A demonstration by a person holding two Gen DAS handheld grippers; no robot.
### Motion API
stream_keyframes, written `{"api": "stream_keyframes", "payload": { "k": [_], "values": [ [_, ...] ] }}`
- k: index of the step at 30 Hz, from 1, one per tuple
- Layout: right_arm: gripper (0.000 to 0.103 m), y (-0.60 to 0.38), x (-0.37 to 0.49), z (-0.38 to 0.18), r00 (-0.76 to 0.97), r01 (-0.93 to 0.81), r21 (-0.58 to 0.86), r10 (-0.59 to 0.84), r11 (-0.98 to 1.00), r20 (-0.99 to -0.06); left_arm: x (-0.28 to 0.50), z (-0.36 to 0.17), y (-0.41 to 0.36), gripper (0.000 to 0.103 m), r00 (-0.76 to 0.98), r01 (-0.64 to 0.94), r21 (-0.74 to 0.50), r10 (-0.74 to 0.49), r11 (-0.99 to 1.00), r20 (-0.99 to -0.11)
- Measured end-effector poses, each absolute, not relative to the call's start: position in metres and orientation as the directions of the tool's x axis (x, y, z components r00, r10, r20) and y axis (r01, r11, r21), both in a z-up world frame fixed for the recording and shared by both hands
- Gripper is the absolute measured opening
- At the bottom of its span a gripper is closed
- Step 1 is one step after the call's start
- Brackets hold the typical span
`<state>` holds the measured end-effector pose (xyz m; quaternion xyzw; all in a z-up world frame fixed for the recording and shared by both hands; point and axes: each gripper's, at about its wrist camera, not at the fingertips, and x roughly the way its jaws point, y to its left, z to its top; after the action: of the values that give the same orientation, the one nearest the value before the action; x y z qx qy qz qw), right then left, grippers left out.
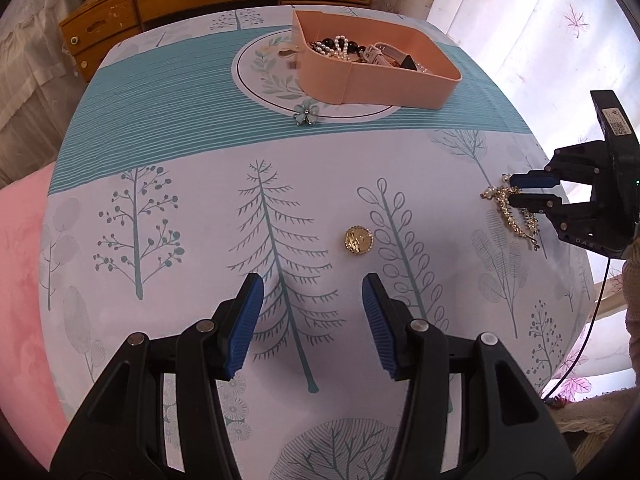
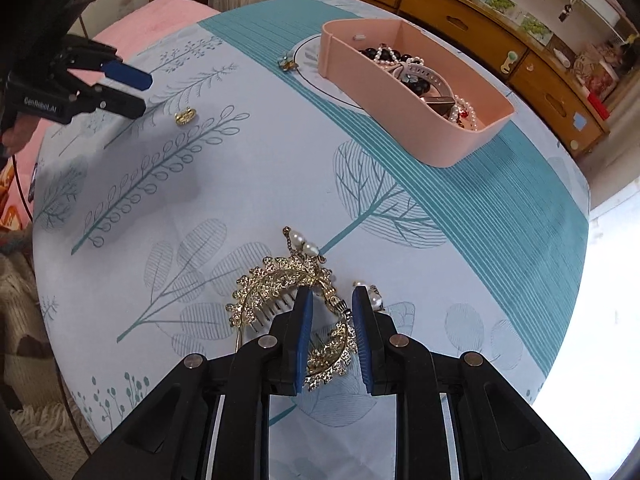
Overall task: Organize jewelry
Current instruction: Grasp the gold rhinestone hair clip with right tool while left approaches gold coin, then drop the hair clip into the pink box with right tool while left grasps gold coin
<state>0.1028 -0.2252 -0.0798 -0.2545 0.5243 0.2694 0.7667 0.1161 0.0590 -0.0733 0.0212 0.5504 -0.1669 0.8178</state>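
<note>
Nearest us, our right gripper [image 2: 332,300] points steeply down over the gold hair comb [image 2: 280,292] lying on the tree-printed bench [image 2: 240,184], its jaws narrow with the comb's curved spine between them, though we cannot tell whether the pads press on it. Our left gripper [image 1: 312,292] hangs with its jaws about half open and empty, just short of the small round gold brooch [image 1: 359,240]. Farther off a blue flower brooch [image 1: 306,113] lies just beside the pink tray [image 1: 384,88] of pearls and beads.

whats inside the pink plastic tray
The pink plastic tray holds white pearl strands, dark round beads and a pale watch strap. Anything beneath that pile is covered.
</note>
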Motion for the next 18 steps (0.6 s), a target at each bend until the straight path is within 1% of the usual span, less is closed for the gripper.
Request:
{"api": "stream_keyframes", "payload": {
  "k": [1, 4, 14, 16, 18],
  "values": [
    [0.017, -0.223, 0.102, -0.080, 0.312, -0.675, -0.113, 0.144, 0.729, -0.939, 0.116, -0.074, 0.059, 0.048, 0.338, 0.297, -0.153, -0.253, 0.943, -0.907],
    [0.016, -0.221, 0.100, -0.081, 0.330, -0.655, -0.119, 0.141, 0.746, -0.933, 0.118, -0.075, 0.056, 0.048, 0.334, 0.302, -0.161, -0.263, 0.939, -0.905],
    [0.015, -0.224, 0.084, -0.054, 0.408, -0.593, -0.072, 0.222, 0.802, -0.886, 0.121, -0.082, 0.047, 0.048, 0.329, 0.330, -0.162, -0.274, 0.930, -0.904],
    [0.010, -0.222, 0.083, -0.046, 0.423, -0.585, -0.069, 0.232, 0.808, -0.876, 0.121, -0.082, 0.046, 0.048, 0.331, 0.333, -0.160, -0.274, 0.929, -0.903],
    [0.010, -0.221, 0.081, -0.039, 0.440, -0.575, -0.065, 0.241, 0.815, -0.865, 0.121, -0.082, 0.044, 0.048, 0.332, 0.338, -0.157, -0.273, 0.928, -0.903]
  ]
}}
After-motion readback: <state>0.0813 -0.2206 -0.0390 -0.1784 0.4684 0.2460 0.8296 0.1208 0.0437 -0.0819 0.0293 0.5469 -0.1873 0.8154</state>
